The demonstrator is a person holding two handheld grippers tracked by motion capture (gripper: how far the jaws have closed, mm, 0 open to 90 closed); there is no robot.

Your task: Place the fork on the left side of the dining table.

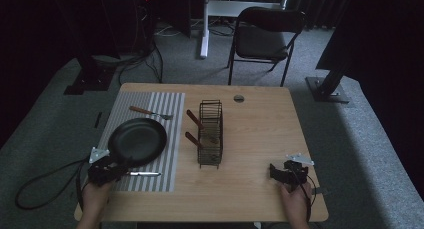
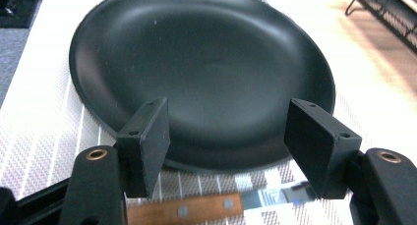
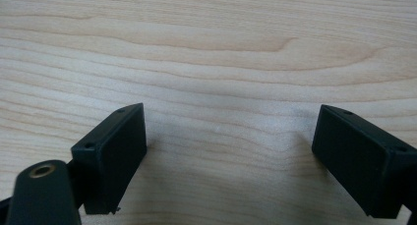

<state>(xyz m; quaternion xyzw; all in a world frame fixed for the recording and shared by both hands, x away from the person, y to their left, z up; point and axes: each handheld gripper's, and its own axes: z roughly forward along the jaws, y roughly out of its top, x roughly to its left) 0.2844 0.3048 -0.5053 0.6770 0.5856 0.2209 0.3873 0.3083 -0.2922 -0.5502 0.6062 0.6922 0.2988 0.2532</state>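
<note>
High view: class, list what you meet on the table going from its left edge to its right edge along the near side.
Left gripper → knife on the striped mat → wire rack → bare wooden table → right gripper.

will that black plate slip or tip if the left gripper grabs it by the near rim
Probably slippery: the black plate looks smooth and glossy. Gripped at one edge by the left gripper, its wide shallow body would likely droop. It lies flat on the striped mat, so rolling seems unlikely.
</note>
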